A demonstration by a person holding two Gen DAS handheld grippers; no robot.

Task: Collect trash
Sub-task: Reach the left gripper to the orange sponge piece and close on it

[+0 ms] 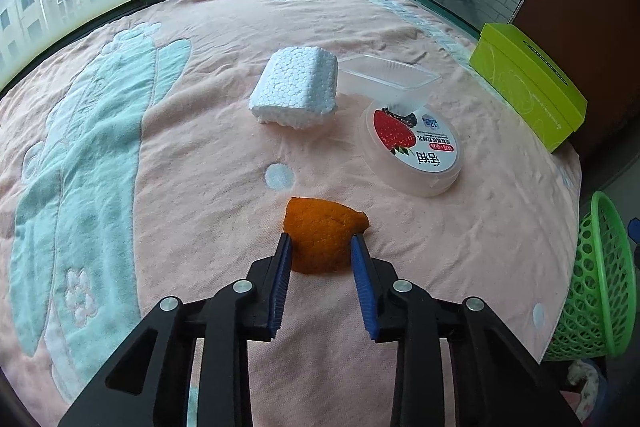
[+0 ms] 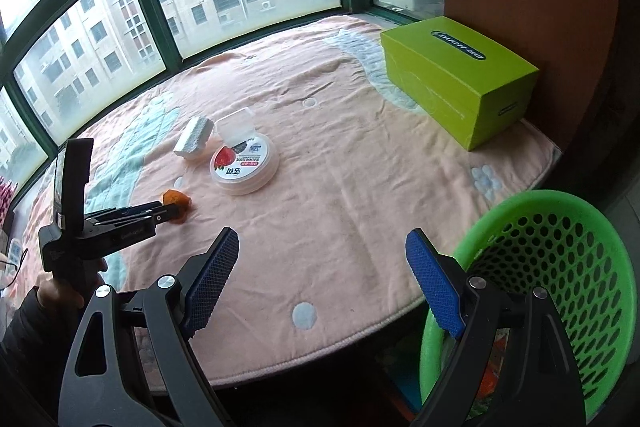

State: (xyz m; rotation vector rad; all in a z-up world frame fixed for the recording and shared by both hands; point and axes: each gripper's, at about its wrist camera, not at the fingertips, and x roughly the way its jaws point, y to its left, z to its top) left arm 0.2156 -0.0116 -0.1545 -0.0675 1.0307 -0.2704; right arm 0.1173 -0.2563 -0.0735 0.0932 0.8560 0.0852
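Note:
An orange peel lies on the pink cloth. My left gripper is down around it, one blue pad on each side; whether the pads press it I cannot tell. It also shows in the right wrist view with the left gripper at it. Beyond lie a white foam block, a clear plastic tray and a round strawberry-label tub. My right gripper is open and empty over the table's near edge, beside a green mesh basket.
A lime green box stands at the far right by a brown wall. Windows run along the back of the table. The basket sits off the table's right edge, below table height.

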